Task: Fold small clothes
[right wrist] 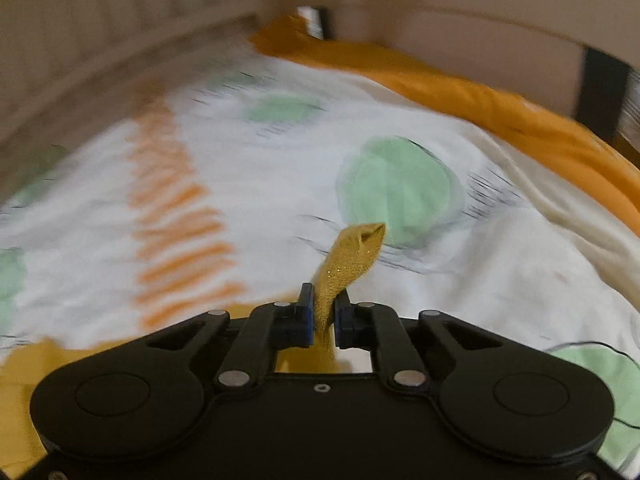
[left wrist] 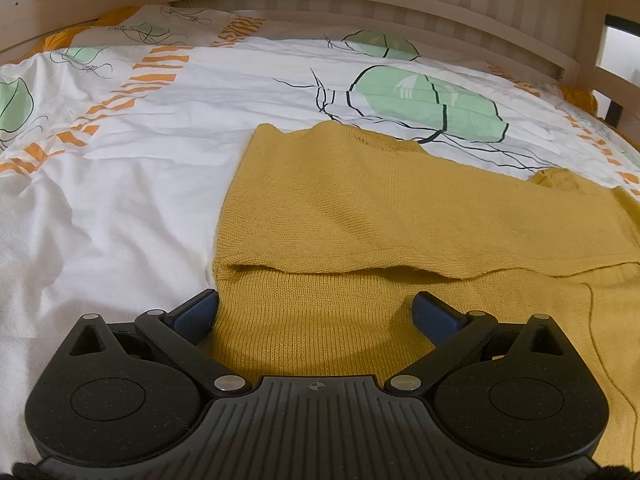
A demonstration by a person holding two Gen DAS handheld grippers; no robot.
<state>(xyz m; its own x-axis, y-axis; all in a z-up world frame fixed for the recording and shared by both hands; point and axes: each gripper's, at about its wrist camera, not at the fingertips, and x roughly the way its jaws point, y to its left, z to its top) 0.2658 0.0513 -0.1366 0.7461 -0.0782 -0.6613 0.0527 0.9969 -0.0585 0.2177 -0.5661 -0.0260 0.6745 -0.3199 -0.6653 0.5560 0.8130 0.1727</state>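
Note:
A mustard yellow knitted sweater (left wrist: 360, 208) lies on the bed, its left part folded across the body. My left gripper (left wrist: 316, 312) is open and empty, low over the sweater's near hem, one finger at the left edge and one on the knit. My right gripper (right wrist: 323, 314) is shut on a narrow piece of the yellow sweater (right wrist: 348, 264), which sticks up between the pads. The right wrist view is blurred by motion. More yellow knit shows at the lower left of that view (right wrist: 24, 368).
The bed has a white cover (left wrist: 120, 184) with green shapes and orange stripes. A beige wooden bed rail (left wrist: 360, 12) runs along the far side. An orange sheet edge (right wrist: 480, 96) lies along the far right side.

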